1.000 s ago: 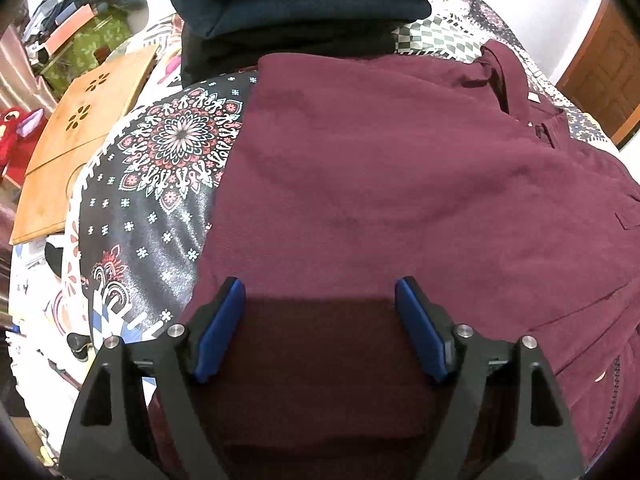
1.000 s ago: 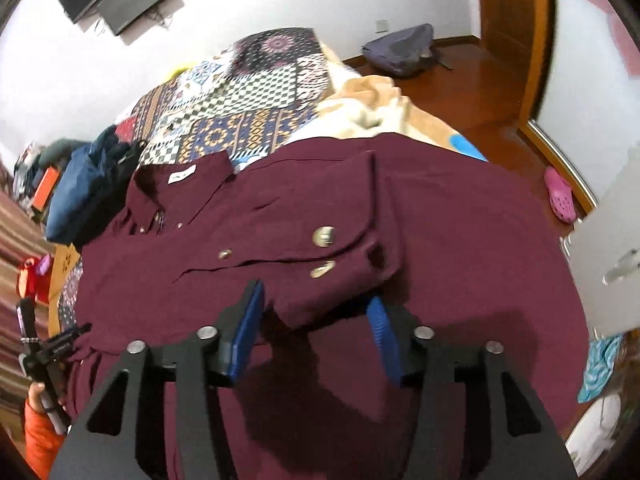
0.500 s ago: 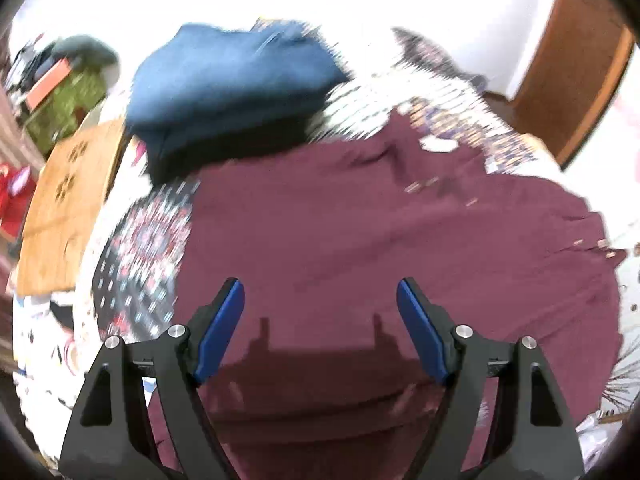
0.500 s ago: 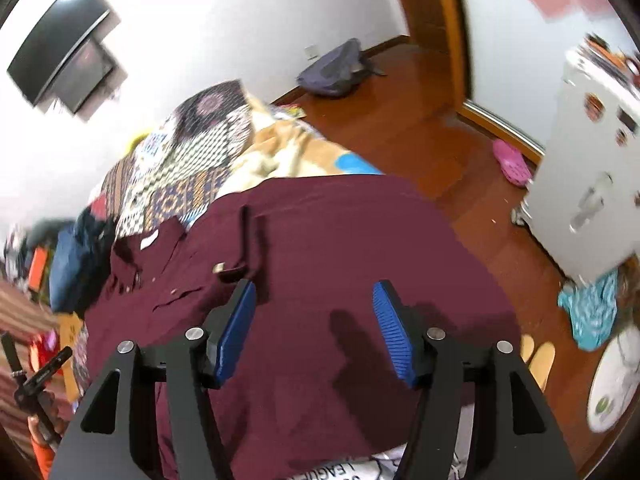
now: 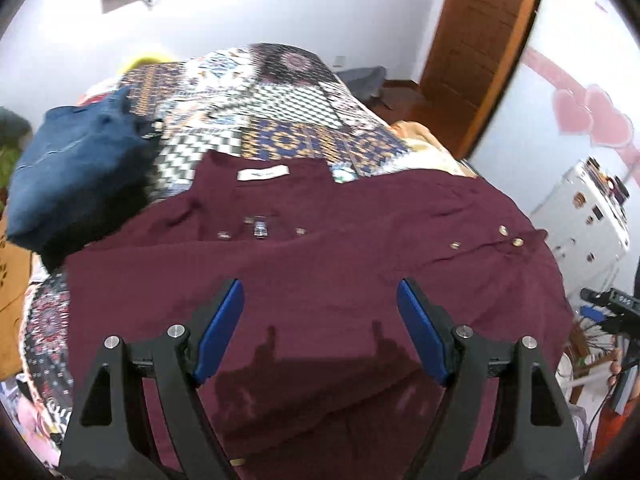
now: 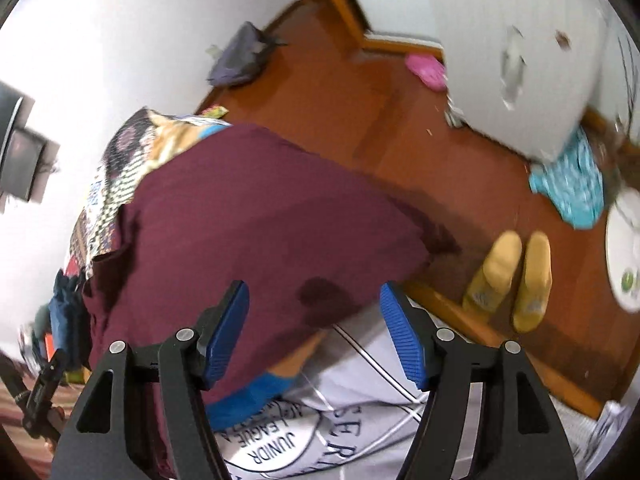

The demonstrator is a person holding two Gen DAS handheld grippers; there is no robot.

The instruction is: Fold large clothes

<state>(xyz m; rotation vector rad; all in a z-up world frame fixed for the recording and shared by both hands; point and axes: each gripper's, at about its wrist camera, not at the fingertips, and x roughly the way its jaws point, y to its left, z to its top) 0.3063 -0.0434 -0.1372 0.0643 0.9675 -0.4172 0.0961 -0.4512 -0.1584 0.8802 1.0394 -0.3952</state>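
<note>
Left wrist view: left tool (image 5: 320,320) angled steeply down over the maroon button-front cloth shirt (image 5: 320,248), jaws spread, nothing between them; shirt flat across the patchwork-quilted bed (image 5: 288,92), folded navy blue garment (image 5: 76,176) beside the collar.

Right wrist view: right tool (image 6: 314,330) tilted down over the shirt's hem (image 6: 256,220) at the bed's corner, jaws just widened and released, gripping nothing, above a white printed sheet (image 6: 360,420).

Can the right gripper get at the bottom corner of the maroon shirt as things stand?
Probably yes. The right gripper, whose jaws have just been opening, is empty and hangs over the maroon shirt near its lower corner, where it drapes on the white sheet. Nothing lies on that corner.
</note>
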